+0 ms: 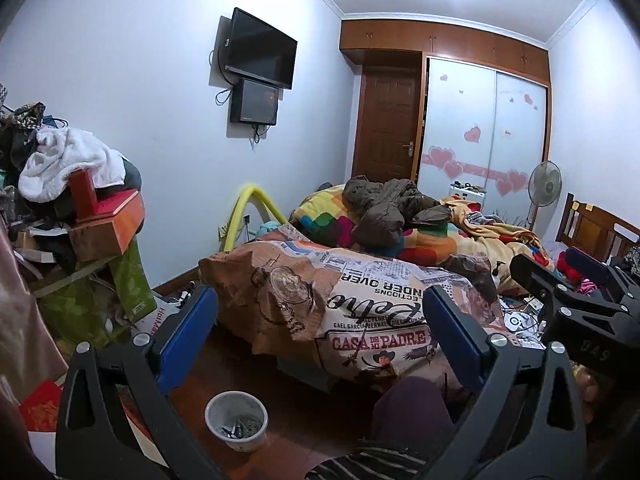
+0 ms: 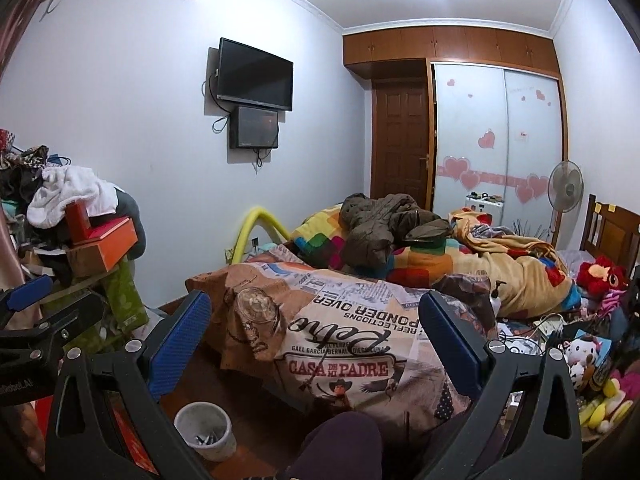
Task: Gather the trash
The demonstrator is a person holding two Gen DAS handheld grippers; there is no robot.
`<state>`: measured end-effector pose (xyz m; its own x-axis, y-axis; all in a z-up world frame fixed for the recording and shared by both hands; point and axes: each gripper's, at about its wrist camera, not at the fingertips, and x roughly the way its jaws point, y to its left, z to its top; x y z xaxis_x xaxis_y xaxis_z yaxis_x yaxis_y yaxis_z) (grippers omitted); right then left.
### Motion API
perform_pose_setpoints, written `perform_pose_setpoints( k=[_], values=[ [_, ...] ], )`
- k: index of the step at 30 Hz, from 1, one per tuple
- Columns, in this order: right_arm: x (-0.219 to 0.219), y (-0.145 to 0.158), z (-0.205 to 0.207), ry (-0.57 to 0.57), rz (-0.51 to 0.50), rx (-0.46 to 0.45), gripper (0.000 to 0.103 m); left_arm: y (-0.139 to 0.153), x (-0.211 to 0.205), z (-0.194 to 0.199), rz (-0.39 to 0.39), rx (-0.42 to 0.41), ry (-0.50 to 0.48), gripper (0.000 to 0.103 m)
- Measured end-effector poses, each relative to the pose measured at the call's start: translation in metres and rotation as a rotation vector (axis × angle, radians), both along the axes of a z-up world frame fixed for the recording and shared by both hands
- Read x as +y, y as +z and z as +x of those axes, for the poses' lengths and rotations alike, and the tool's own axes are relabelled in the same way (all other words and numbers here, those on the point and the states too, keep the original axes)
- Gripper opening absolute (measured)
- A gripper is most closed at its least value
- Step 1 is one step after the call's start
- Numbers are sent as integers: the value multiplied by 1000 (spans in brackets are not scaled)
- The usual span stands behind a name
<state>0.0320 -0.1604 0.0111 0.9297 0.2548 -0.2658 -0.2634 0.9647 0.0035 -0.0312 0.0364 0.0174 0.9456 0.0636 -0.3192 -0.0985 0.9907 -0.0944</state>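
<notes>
A cluttered bedroom with pale walls. At the far end stands a wardrobe (image 1: 484,128) with frosted sliding doors dotted with pink heart stickers, wooden cupboards above it, and a brown wooden door (image 1: 386,124) to its left.

A bed (image 1: 360,300) fills the middle and right of the room. It is covered by a printed quilt with newspaper-style lettering and heaped with a patchwork blanket, an orange blanket and a crumpled olive-brown jacket (image 1: 392,208). Soft toys, cables and small odds and ends crowd the right side of the bed, near a wooden headboard (image 2: 612,232).

On the left, a tall pile of clutter (image 1: 72,220) holds orange and red boxes, green fabric and a white towel (image 1: 68,160) on top. A black television (image 1: 260,50) hangs on the left wall with a smaller dark screen just beneath it. A standing fan (image 1: 545,182) is near the wardrobe, and a yellow foam tube (image 1: 252,210) arches behind the bed.

On the wooden floor beside the bed sits a small white trash bin (image 1: 237,420) with dark scraps in its bottom. A person's knee in dark trousers shows just to its right.

The left gripper (image 1: 320,320) is spread wide with nothing between its blue-padded fingers. The right gripper (image 2: 314,324) is likewise spread wide and empty. Both point toward the bed, side by side, with the bin low between their fingers.
</notes>
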Motion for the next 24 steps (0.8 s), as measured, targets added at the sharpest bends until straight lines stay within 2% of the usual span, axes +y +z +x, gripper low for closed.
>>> perform_pose_setpoints(
  k=[24],
  values=[
    [-10,-4,11,25,30,83,103,-4,1,5,9,19,-9,102]
  ],
)
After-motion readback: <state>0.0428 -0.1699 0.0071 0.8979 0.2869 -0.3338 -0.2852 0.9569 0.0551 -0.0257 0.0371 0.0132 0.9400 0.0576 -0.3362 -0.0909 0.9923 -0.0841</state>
